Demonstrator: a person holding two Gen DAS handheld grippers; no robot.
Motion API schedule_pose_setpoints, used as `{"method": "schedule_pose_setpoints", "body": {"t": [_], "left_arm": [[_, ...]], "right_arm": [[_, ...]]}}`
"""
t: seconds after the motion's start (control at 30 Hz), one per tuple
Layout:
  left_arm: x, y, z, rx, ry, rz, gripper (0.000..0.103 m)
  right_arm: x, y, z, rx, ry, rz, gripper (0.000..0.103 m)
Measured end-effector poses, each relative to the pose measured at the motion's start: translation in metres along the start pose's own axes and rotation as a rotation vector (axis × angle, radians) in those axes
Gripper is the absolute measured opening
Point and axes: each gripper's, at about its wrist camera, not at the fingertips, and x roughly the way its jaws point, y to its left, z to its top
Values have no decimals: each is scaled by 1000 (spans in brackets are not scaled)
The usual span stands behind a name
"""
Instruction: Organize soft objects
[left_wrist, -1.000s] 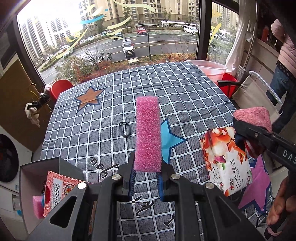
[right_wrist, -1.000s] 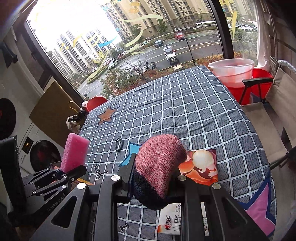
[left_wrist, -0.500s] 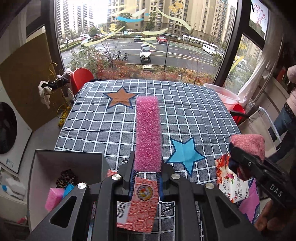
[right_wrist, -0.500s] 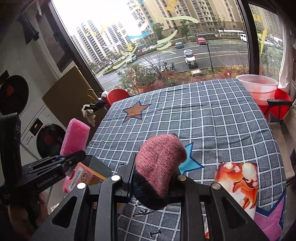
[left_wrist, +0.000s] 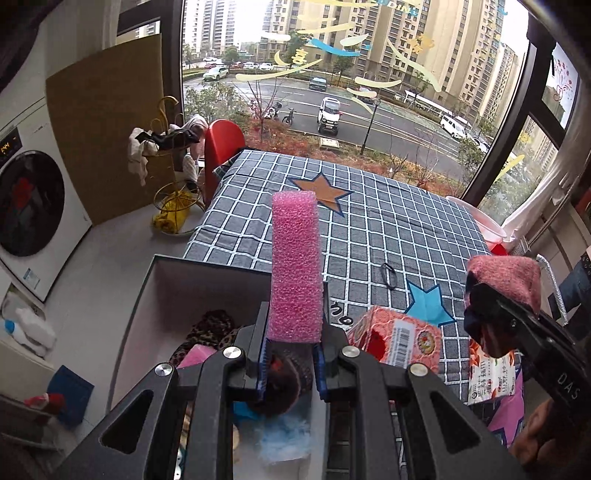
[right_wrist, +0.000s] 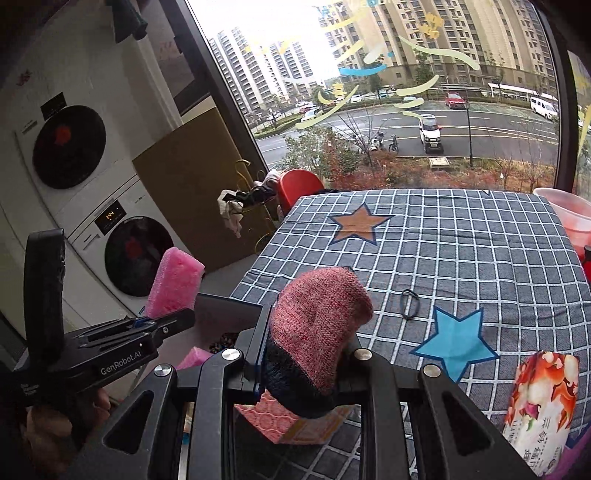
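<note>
Left gripper (left_wrist: 291, 363) clamps the pink sponge (left_wrist: 294, 266) above the box (left_wrist: 155, 295); right gripper (right_wrist: 306, 369) pinches the knitted sock (right_wrist: 317, 332); each should sink well inside before releasing.

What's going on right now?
Left gripper shut on sponge, over box. Right gripper shut on sock. Nothing in the way.

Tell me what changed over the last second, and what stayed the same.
Both grippers swung left, from over the checked table to the white box at its edge. The left gripper keeps its jaws on the pink sponge; the right gripper still clamps the red knit sock. Nothing released.
</note>
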Motion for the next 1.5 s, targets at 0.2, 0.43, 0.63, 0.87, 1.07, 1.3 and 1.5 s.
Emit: {"method": "schedule_pose_setpoints", "body": {"t": [0.2,0.43,0.63,0.87,1.07,1.3,1.5], "left_arm": [[-12,36,-37,-21,29,19,21],[-16,65,-88,-44,75,37,21],[-17,78,-125,-70,101,45,21],[-27,95,-142,-79,78,74,21],[-25,100,-145,-86,94,67,21],[-21,97,-143,-71,96,60,21],[-20,97,-143,-71,97,59,21]], "right_arm": [[8,51,-20,-107,20,61,26],[15,96,-69,-210,73,117,26],[18,113,-102,-239,120,134,26],[22,120,-127,-243,151,122,26],[26,128,-141,-243,181,117,26],[29,131,-141,-253,179,115,26],[29,131,-142,-247,181,113,26]]}}
